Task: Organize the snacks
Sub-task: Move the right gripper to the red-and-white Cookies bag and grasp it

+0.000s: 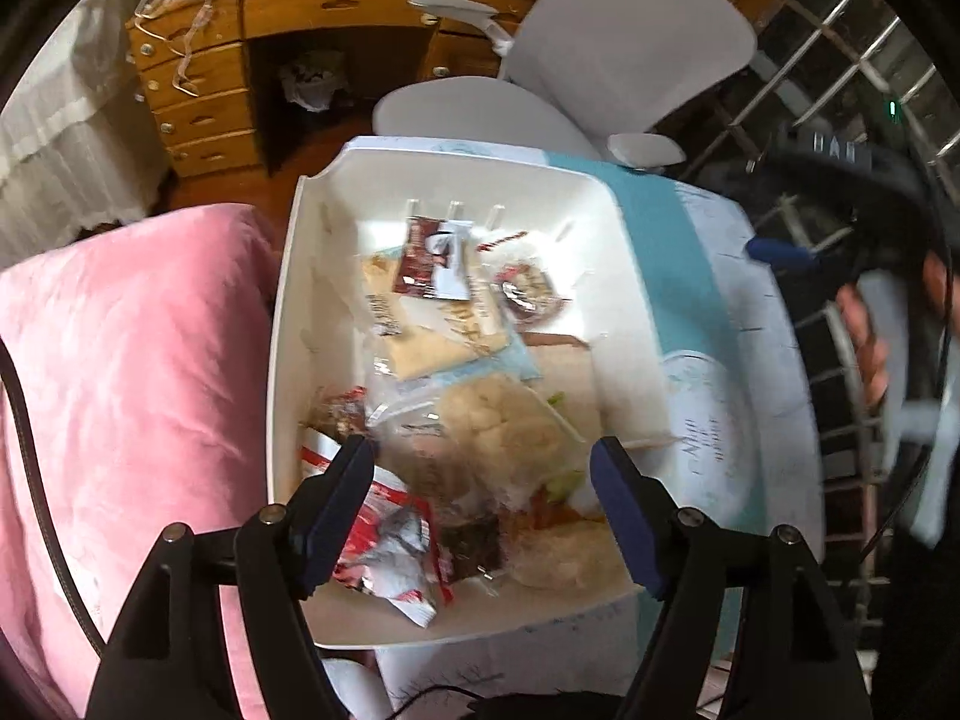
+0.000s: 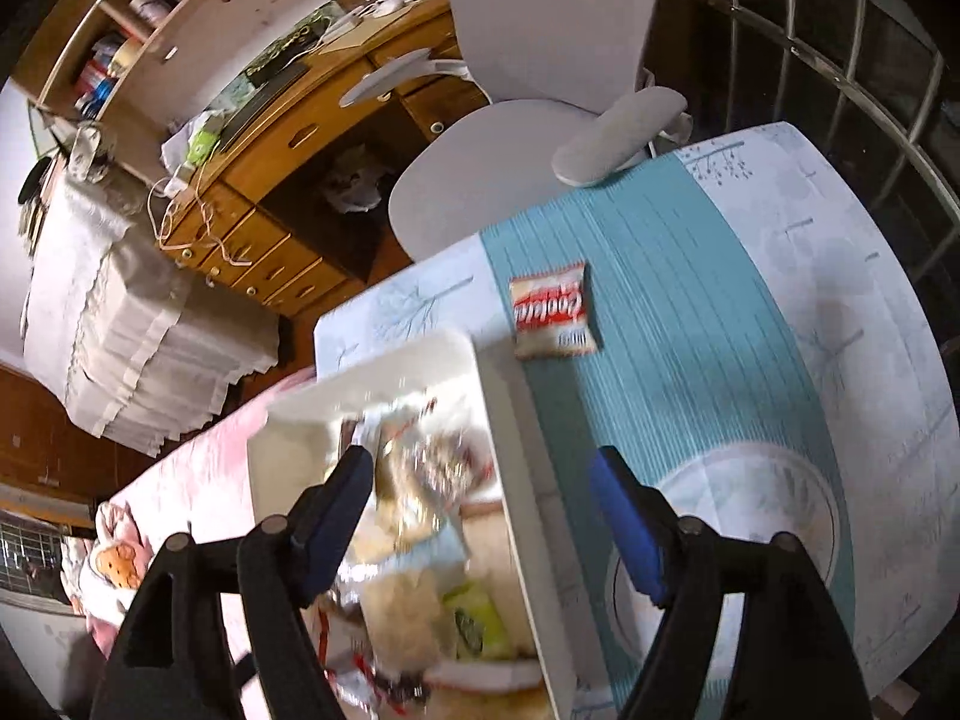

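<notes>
Plainly, the table (image 2: 780, 276) with its white and teal patterned cloth fills the centre and right of both views, with a pink blanket (image 1: 132, 360) at the left edge of the left wrist view and a grey office chair (image 1: 624, 42) and wooden desk (image 1: 240, 18) across the top. On the table sits the white plastic bin (image 1: 312, 276), already holding a jumble of wrapped snacks (image 1: 468, 420): flat cracker packs toward the middle of the frame, clear bags of pale puffs and a crumpled red-and-white wrapper (image 1: 396, 546) at the bottom.

One red-and-white snack packet (image 2: 553, 312) lies alone on the teal stripe, just beyond the bin's far corner, in the upper middle of the right wrist view.

The left gripper (image 1: 483, 516) hangs over the near end of the bin, jaws apart, nothing between them. The right gripper (image 2: 480, 516) straddles the bin's right wall, jaws likewise apart and empty.

The step in hand looks like fetching that loose packet. It should go best with the right gripper: clear the bin wall, come down over the packet with the pads across its short width, pinch at the puffy middle rather than the slippery sealed edge, and lift before carrying it over the rim. Both views are blurred, so fine wrapper detail is uncertain.
</notes>
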### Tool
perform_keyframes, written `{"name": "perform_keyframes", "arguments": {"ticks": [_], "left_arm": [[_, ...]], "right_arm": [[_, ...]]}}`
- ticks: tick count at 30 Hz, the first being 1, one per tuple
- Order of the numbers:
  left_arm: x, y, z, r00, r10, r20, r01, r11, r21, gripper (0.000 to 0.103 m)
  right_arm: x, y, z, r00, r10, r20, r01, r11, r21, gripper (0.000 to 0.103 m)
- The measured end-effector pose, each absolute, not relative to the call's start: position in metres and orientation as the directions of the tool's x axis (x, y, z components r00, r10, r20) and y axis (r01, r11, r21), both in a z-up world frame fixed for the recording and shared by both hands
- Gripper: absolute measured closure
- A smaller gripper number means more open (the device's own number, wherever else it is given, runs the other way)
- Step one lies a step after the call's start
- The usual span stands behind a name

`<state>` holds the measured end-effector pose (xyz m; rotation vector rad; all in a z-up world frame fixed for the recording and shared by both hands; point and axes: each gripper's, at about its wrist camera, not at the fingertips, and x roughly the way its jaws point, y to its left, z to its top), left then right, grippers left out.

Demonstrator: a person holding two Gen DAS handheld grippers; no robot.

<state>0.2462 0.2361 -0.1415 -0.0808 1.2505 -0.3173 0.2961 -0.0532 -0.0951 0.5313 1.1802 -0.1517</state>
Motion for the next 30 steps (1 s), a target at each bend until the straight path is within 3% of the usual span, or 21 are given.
{"name": "perform_keyframes", "arguments": {"ticks": [7,19,30], "left_arm": [[0.252,0.222,-0.165,0.28,-0.195,-0.94,0.164,0.975,-0.153,0.029],[0.251,0.199,-0.18,0.293,-0.224,-0.93,0.167,0.969,-0.181,0.029],[0.253,0.204,-0.177,0.304,-0.218,-0.927,0.132,0.974,-0.186,0.029]], "right_arm": [[0.348,-0.08,-0.125,0.354,0.154,-0.923,0.416,0.858,0.302,0.026],[0.417,-0.122,-0.206,0.181,0.18,-0.967,0.526,0.813,0.25,0.026],[0.439,-0.102,-0.248,0.023,0.129,-0.991,0.503,0.855,0.123,0.026]]}}
